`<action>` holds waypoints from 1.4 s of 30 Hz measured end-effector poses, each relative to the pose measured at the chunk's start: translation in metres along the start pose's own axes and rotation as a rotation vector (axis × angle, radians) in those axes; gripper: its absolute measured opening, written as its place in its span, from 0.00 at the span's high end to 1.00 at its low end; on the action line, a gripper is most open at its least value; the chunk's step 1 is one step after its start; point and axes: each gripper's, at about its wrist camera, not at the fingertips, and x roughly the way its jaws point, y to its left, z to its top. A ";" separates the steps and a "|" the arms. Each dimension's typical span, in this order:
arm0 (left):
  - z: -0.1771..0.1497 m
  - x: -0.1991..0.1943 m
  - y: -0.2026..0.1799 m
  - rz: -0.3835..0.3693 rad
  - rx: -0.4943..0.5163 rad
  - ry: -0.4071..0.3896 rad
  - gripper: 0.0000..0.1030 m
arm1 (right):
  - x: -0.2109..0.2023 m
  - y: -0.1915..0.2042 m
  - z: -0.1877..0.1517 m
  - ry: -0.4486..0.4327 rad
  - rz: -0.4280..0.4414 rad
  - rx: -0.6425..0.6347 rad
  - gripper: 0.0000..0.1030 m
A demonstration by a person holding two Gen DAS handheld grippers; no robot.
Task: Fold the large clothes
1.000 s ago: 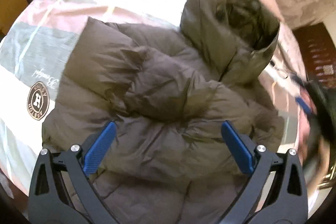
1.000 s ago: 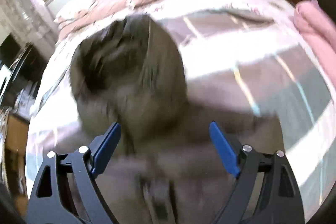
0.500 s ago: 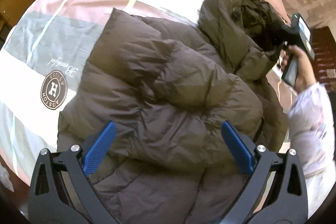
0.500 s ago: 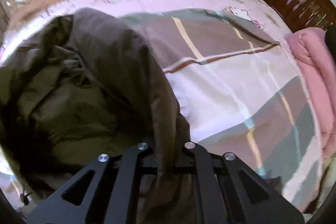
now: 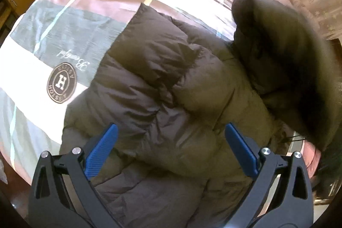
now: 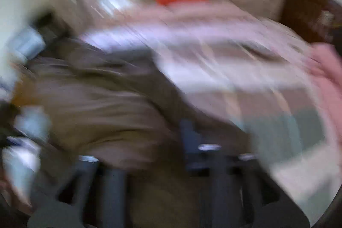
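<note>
Blue fingers (image 5: pixel 240 150) apart over jacket (image 5: pixel 171 104), "H" crest (image 5: pixel 61 84) on duvet (image 5: pixel 70 22)

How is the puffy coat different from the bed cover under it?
The coat is one plain dark brownish colour; the bed cover has pink, grey and white blocks with thin stripes. The coat is puffy and bunched in folds; the bed cover lies flat. The bed cover has a round badge with an H; no badge shows on the coat. Both are soft cloth.
</note>
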 end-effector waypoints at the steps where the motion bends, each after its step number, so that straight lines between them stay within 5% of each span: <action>1: 0.000 -0.001 0.001 0.006 -0.001 -0.003 0.02 | 0.009 -0.003 -0.010 0.047 -0.074 -0.001 0.27; 6: 0.002 0.006 0.009 0.006 -0.040 0.008 0.02 | 0.016 0.050 -0.035 0.170 -0.049 -0.256 0.26; 8: 0.005 0.009 0.004 0.000 -0.025 -0.002 0.02 | 0.015 0.070 -0.043 0.216 0.033 -0.287 0.26; 10: 0.005 0.009 -0.002 0.002 -0.005 -0.024 0.02 | 0.017 0.077 -0.046 0.236 0.028 -0.273 0.26; 14: 0.002 0.011 -0.020 -0.009 0.062 -0.041 0.02 | 0.009 0.070 -0.044 0.077 -0.317 -0.350 0.14; 16: 0.001 0.012 -0.028 -0.015 0.097 -0.043 0.02 | 0.010 0.079 -0.049 0.065 -0.358 -0.500 0.14; 20: 0.000 0.016 -0.037 -0.039 0.121 -0.033 0.02 | -0.012 0.132 -0.097 -0.044 -0.132 -0.919 0.14; 24: -0.002 0.025 -0.040 -0.056 0.101 0.000 0.02 | -0.032 0.165 -0.129 -0.128 0.044 -1.118 0.14; 26: -0.003 0.029 -0.042 -0.047 0.106 0.010 0.02 | -0.045 0.163 -0.113 -0.137 0.136 -1.022 0.14; 28: -0.004 0.029 -0.043 -0.035 0.111 0.006 0.02 | -0.069 0.147 -0.082 -0.126 0.300 -0.797 0.13; 29: -0.004 0.029 -0.043 -0.033 0.108 0.003 0.02 | -0.076 0.136 -0.065 -0.108 0.386 -0.669 0.05; 31: -0.003 0.027 -0.041 -0.025 0.092 -0.006 0.02 | -0.071 0.103 -0.035 -0.024 0.602 -0.301 0.01; 33: -0.002 0.028 -0.039 -0.020 0.074 -0.008 0.02 | -0.038 0.089 -0.029 0.154 0.798 0.046 0.01; 38: -0.005 0.032 -0.049 -0.019 0.102 -0.003 0.02 | 0.031 0.098 -0.047 0.283 0.823 0.468 0.01; 40: -0.007 0.031 -0.054 -0.017 0.128 -0.018 0.02 | 0.058 0.105 -0.058 0.322 0.870 0.613 0.11; 41: -0.008 0.029 -0.057 -0.015 0.146 -0.030 0.02 | 0.066 0.110 -0.062 0.334 0.874 0.643 0.30; 42: -0.010 0.028 -0.059 -0.013 0.161 -0.040 0.02 | 0.073 0.117 -0.067 0.357 0.835 0.640 0.61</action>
